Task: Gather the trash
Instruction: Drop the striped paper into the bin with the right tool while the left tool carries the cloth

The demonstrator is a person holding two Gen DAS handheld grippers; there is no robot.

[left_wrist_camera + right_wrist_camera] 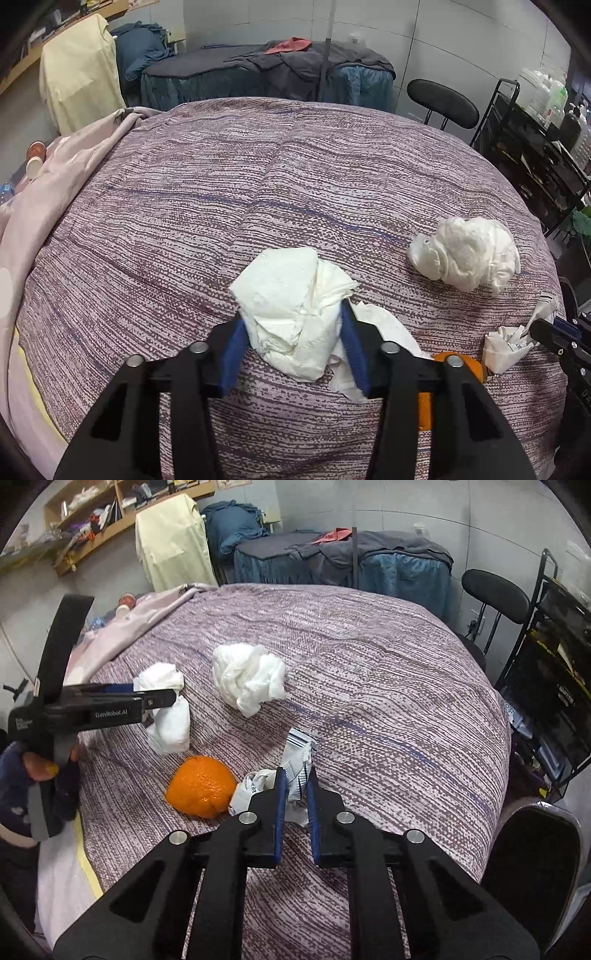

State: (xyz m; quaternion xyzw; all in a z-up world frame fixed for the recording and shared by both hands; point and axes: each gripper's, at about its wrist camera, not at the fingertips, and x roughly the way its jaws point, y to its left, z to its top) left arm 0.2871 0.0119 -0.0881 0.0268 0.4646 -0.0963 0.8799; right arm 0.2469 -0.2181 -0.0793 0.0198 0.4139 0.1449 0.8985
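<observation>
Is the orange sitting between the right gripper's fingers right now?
No, the right gripper is closed on a crumpled wrapper, while the orange lies free on the bedspread just beside it.

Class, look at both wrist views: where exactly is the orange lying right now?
The orange lies on the purple bedspread, low and left of centre in the right wrist view, touching the crumpled wrapper; the left wrist view shows only a sliver behind the left tongs.

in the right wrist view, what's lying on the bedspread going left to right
tissue wad held by the left gripper → orange → loose crumpled tissue → crumpled wrapper pinched in the right gripper
</observation>
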